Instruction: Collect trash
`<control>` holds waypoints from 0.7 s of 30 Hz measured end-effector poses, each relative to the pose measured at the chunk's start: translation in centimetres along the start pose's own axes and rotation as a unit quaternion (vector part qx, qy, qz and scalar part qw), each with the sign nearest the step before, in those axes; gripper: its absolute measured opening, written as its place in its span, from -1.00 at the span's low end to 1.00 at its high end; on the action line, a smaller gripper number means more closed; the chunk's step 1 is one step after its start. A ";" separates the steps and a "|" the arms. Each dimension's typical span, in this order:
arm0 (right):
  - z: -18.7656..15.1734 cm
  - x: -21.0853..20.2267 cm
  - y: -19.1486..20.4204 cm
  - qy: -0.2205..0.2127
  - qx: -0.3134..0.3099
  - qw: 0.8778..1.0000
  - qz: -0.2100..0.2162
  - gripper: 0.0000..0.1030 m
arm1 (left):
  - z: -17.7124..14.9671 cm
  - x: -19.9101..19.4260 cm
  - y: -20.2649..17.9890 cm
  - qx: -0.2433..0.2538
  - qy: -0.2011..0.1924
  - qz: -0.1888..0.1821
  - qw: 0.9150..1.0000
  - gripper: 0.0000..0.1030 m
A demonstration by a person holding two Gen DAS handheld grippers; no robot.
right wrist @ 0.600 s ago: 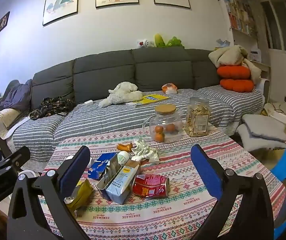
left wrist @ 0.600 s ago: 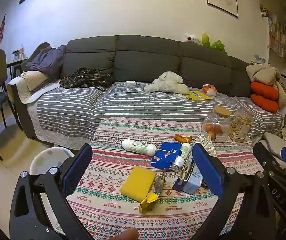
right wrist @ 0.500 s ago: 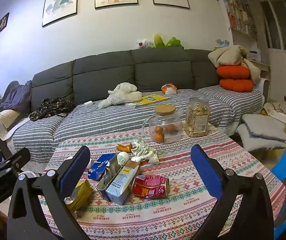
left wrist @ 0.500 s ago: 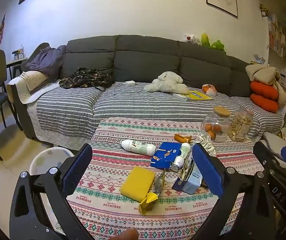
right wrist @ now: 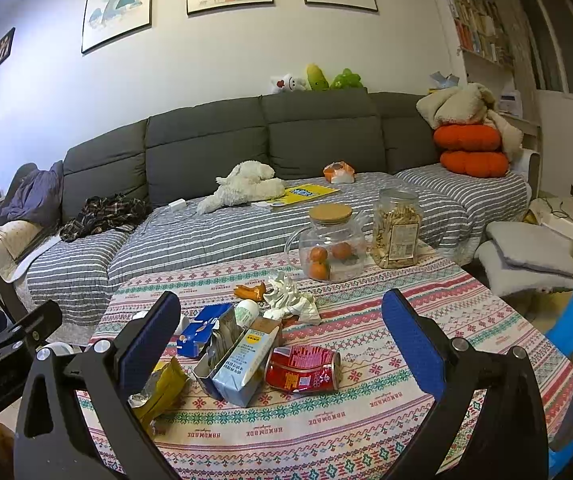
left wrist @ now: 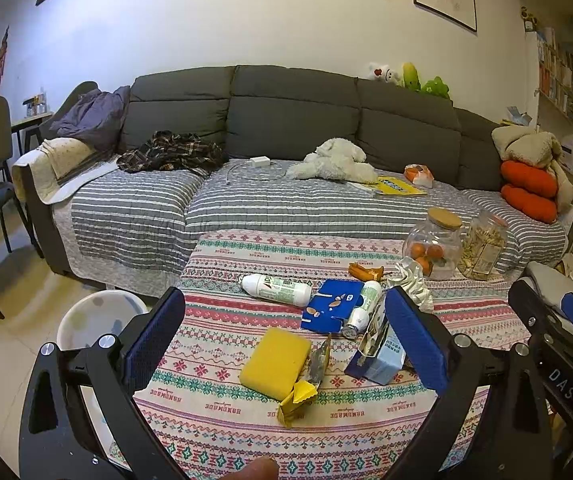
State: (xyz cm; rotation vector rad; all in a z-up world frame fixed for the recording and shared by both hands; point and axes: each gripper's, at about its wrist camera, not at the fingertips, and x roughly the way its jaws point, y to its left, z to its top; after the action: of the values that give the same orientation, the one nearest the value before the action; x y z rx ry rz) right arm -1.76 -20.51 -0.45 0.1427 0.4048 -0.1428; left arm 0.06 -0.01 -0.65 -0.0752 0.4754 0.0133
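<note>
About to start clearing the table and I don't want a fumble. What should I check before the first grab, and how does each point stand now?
1. Left tool open, nothing between its pads: ok.
2. Right tool open and empty: ok.
3. Crushed red can lying free on the tablecloth, reachable: ok.
4. Yellow wrapper clear of the yellow sponge: not ok, they touch.
5. White bin beside the table ready to take trash: cannot tell.

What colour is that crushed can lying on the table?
Red, with pale markings on its side. The can shows best in the right wrist view.
</note>
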 end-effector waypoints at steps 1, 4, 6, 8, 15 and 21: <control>0.0 0.0 0.0 0.000 0.000 1.000 0.000 0.90 | 0.0 0.0 0.0 -0.001 0.000 -0.001 1.000 0.87; 0.0 0.0 0.0 0.000 -0.002 1.000 0.001 0.90 | 0.0 0.1 0.0 0.000 0.006 0.000 1.000 0.87; 0.0 0.0 0.0 0.000 -0.002 1.000 0.001 0.90 | 0.0 0.2 0.0 0.000 0.012 0.000 1.000 0.87; 0.0 0.1 0.0 0.001 -0.002 1.000 0.001 0.90 | 0.0 0.2 0.0 0.000 0.012 0.001 1.000 0.87; -0.1 0.2 0.2 0.004 -0.002 1.000 0.002 0.90 | 0.2 0.3 0.2 -0.002 0.023 0.000 1.000 0.87; -0.2 0.4 0.2 0.006 -0.002 1.000 0.002 0.90 | 0.1 0.2 0.2 0.001 0.005 0.003 1.000 0.87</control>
State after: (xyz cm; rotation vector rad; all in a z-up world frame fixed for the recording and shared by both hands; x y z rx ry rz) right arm -1.44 -20.29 -0.72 0.1414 0.4159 -0.1370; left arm 0.32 0.25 -0.68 -0.0709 0.4862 0.0185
